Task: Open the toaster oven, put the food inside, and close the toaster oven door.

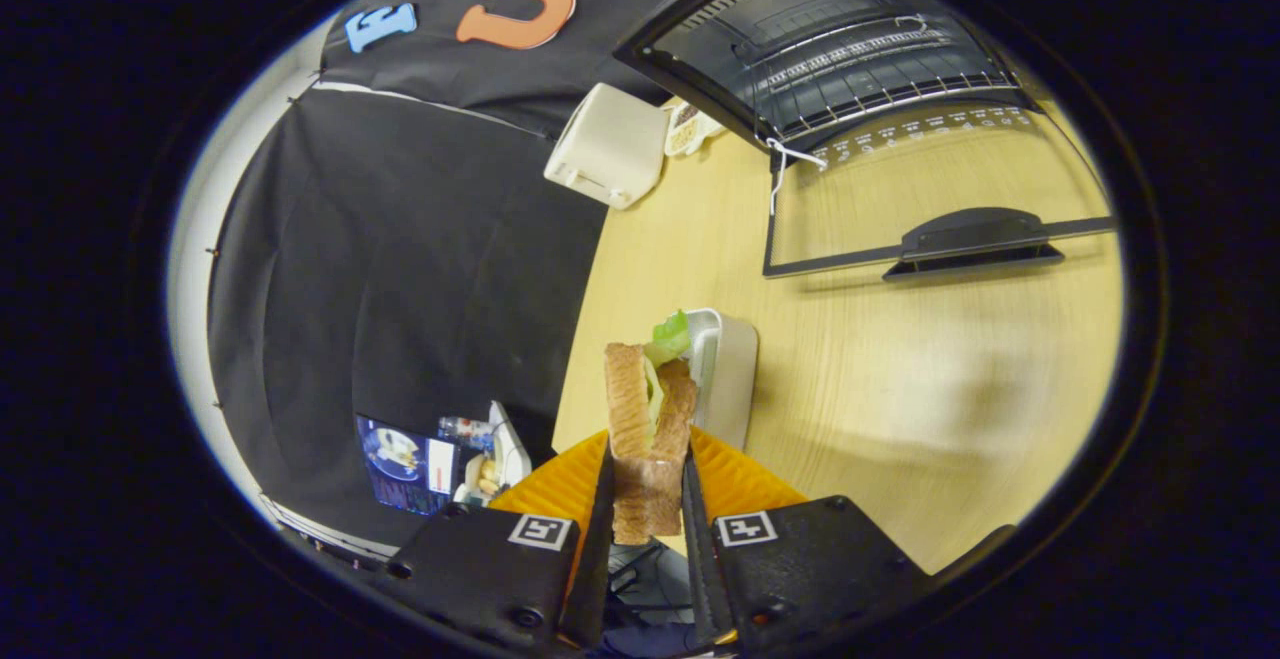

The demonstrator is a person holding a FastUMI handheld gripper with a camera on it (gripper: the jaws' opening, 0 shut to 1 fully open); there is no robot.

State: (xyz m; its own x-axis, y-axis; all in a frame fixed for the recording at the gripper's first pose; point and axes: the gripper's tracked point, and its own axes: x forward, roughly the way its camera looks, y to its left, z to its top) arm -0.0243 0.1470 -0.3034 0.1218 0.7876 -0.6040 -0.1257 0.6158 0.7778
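Observation:
My gripper is shut on a sandwich, two toasted bread slices with green lettuce sticking out at the far end. The sandwich stands up between the fingers, lifted above the wooden table. Beyond it stands the toaster oven, its cavity showing a wire rack. Its glass door lies folded down flat toward me, with the dark handle at its near edge. A white string hangs at the door's hinge corner.
A white tray sits on the table just behind the sandwich. A white toaster and a small bowl of food stand left of the oven. The table edge drops off to the left of the fingers.

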